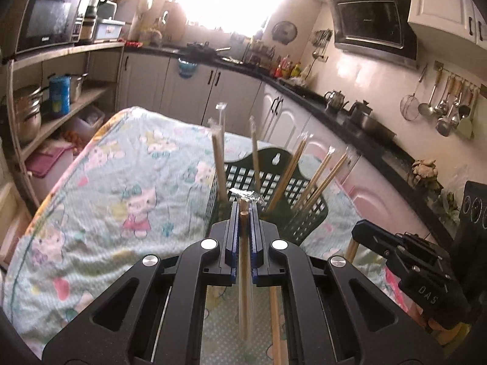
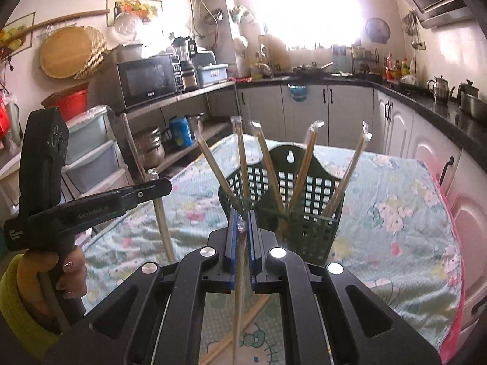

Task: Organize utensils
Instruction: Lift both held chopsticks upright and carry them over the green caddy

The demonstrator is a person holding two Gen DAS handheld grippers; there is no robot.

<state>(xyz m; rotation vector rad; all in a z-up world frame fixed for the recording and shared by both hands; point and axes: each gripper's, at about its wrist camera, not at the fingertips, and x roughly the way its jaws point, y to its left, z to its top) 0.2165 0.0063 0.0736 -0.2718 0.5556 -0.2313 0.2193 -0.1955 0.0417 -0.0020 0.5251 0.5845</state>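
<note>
Kitchen counters run round the room under a bright window, and a table under a pastel cartoon cloth (image 1: 100, 182) fills the middle. On it stands a dark green basket (image 2: 286, 188) with a grid wall, holding several wrapped chopstick pairs (image 2: 269, 167) that lean outward in different directions.

Only the right wrist view shows a person's hand (image 2: 65, 273) in a yellow sleeve gripping the handle of the left gripper (image 2: 161, 187), plus the round boards hung on the wall and plastic drawers beside the shelf. It also shows loose chopsticks lying on the cloth below the camera. Only the left wrist view shows the ladles and strainers (image 1: 441, 112) hung on the tiled wall and the range hood (image 1: 374, 18). A microwave (image 1: 48, 18) on a shelf and kettles on the counter appear in both.

The left gripper (image 1: 243, 210) is clamped narrow on one wrapped pair (image 1: 243, 267), whose crinkled wrapper end pokes out just past the fingertips; the sticks hang down below the jaws, clear of the cloth. The right gripper (image 2: 242, 217) is likewise pinched on another wrapped pair (image 2: 239, 289), its sticks trailing down toward the cloth. Both grippers sit on the near side of the basket, apart from it.
</note>
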